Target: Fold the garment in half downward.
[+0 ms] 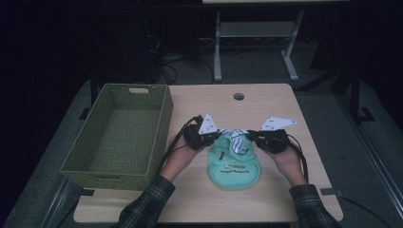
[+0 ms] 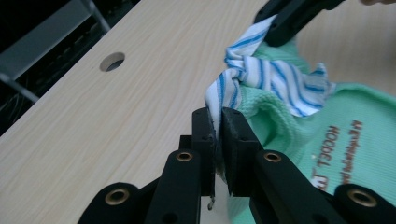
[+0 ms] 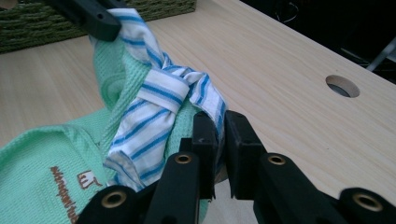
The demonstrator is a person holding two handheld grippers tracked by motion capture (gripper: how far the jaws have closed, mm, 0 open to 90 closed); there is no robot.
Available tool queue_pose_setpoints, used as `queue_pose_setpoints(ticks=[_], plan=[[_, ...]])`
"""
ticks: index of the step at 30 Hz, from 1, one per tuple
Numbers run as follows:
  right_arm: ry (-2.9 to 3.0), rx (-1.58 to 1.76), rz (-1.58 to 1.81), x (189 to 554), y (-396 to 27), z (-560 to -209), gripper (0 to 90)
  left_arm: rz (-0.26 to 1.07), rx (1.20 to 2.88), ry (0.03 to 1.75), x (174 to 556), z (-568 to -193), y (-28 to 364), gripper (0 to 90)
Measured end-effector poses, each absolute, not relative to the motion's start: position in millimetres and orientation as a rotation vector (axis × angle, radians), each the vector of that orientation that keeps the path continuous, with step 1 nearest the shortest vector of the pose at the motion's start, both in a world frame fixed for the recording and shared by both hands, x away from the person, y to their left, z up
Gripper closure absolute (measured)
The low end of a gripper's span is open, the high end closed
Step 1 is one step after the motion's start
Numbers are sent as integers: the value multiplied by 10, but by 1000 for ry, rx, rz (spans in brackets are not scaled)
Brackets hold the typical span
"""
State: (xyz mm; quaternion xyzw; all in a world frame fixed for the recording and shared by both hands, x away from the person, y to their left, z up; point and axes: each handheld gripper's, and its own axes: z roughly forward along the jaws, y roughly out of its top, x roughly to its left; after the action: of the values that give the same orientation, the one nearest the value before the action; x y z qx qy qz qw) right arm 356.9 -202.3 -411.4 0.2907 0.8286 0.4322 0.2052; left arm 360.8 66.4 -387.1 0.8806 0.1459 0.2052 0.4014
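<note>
A small mint-green garment (image 1: pixel 235 166) with printed lettering lies flat on the wooden table (image 1: pixel 266 102). Its blue-and-white striped collar (image 1: pixel 237 141) is knotted at the top edge. My left gripper (image 1: pixel 219 136) is shut on the collar's left end (image 2: pixel 219 93), the cloth pinched between its pads (image 2: pixel 217 114). At the collar's right end (image 3: pixel 210 95) my right gripper (image 1: pixel 249 136) is likewise shut on the striped cloth (image 3: pixel 215 119). The two grippers face each other across the knot (image 3: pixel 163 88). The green body (image 2: pixel 364 140) rests on the table.
A green woven basket (image 1: pixel 135 87), nothing in it, stands at the table's left, close to my left hand (image 1: pixel 178 159). A round cable hole (image 1: pixel 238 96) sits near the far edge. Bare wood extends behind and to the right of the garment.
</note>
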Motion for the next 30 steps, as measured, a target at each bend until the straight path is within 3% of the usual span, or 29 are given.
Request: queue_pose_setpoints(ticks=[21, 30], plan=[[2356, 814, 1306, 3181, -2248, -4238, 802, 348, 2247, 342, 3263, -3990, 623, 821], [2391, 833, 1323, 3052, -2304, -4291, 752, 246, 2252, 331, 3149, -4064, 596, 799]])
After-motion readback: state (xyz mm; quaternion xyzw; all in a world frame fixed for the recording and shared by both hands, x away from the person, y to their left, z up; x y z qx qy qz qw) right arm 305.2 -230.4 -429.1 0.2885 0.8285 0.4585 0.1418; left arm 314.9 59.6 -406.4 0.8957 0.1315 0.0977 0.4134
